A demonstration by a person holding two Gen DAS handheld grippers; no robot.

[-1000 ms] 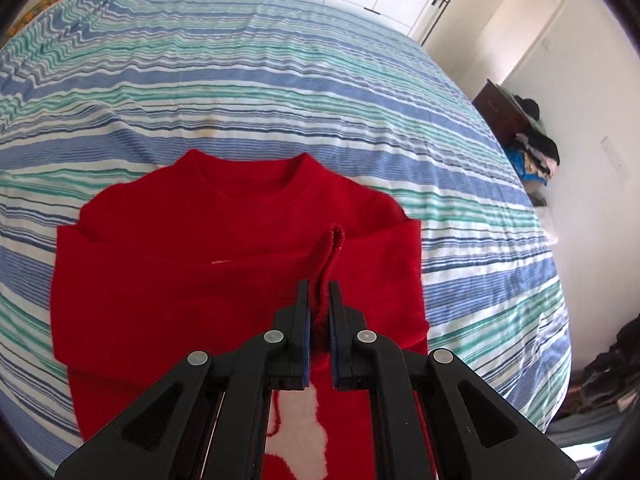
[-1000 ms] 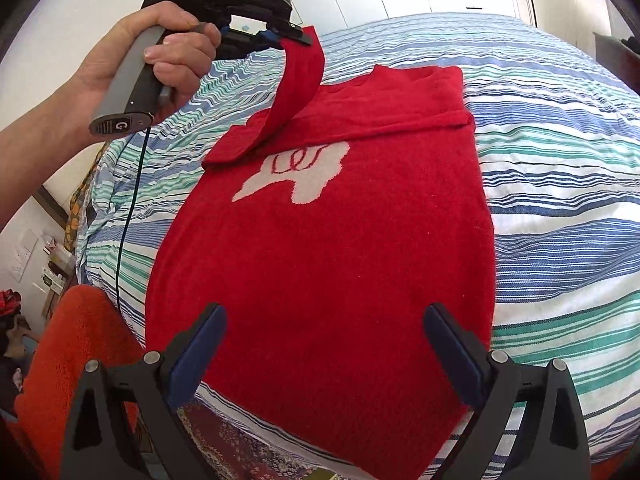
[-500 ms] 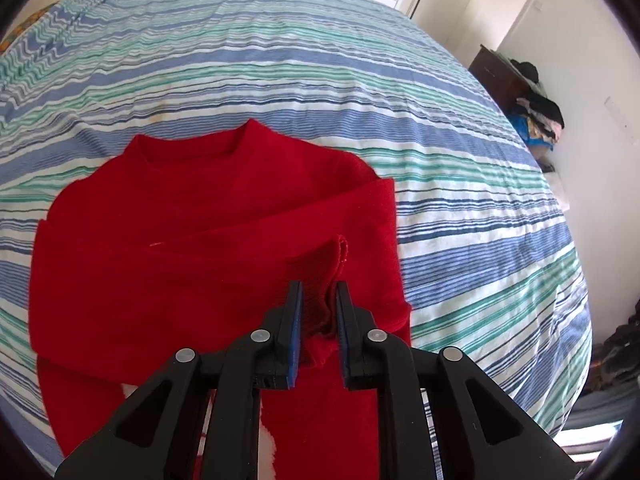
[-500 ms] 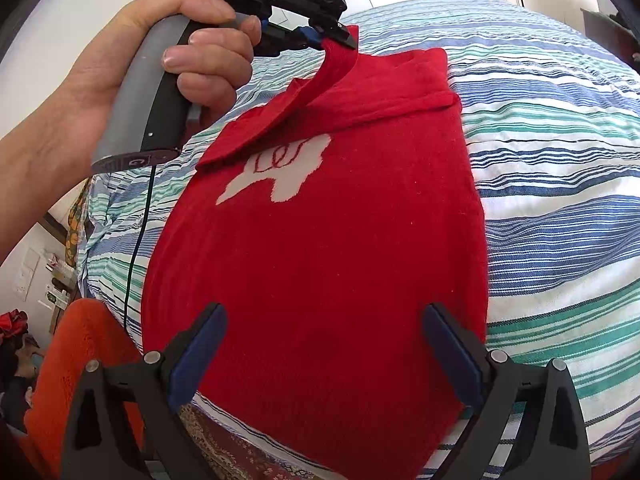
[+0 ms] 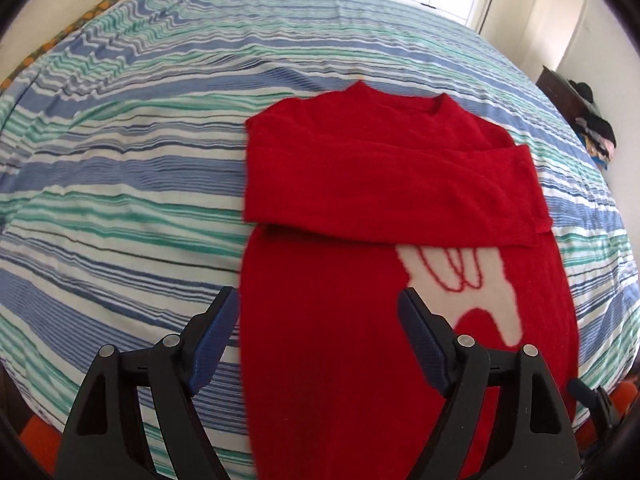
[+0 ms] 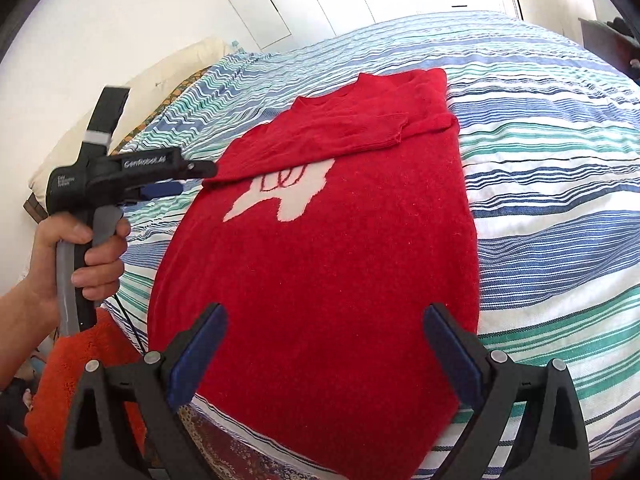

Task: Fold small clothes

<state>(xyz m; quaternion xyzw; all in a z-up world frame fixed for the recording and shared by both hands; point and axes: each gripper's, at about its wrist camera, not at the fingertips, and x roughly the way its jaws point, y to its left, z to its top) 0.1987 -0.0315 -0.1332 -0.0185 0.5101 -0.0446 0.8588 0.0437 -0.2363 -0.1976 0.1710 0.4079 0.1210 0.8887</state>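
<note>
Right wrist view shows the red sweater (image 6: 320, 248) flat on the striped bed (image 6: 560, 184), sleeves folded across, just ahead of both grippers' spread, empty jaws; a shallow pinch at the hem could slip and undo those sleeve folds.

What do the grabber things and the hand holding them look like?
Each gripper is black plastic with silver screws and two fingers lined with dark blue ribbed pads. The left gripper, seen from the right wrist, carries white "GenRobot.ai" lettering and a grey handle; a bare hand, no sleeve showing, holds it. The right gripper looks the same.
</note>
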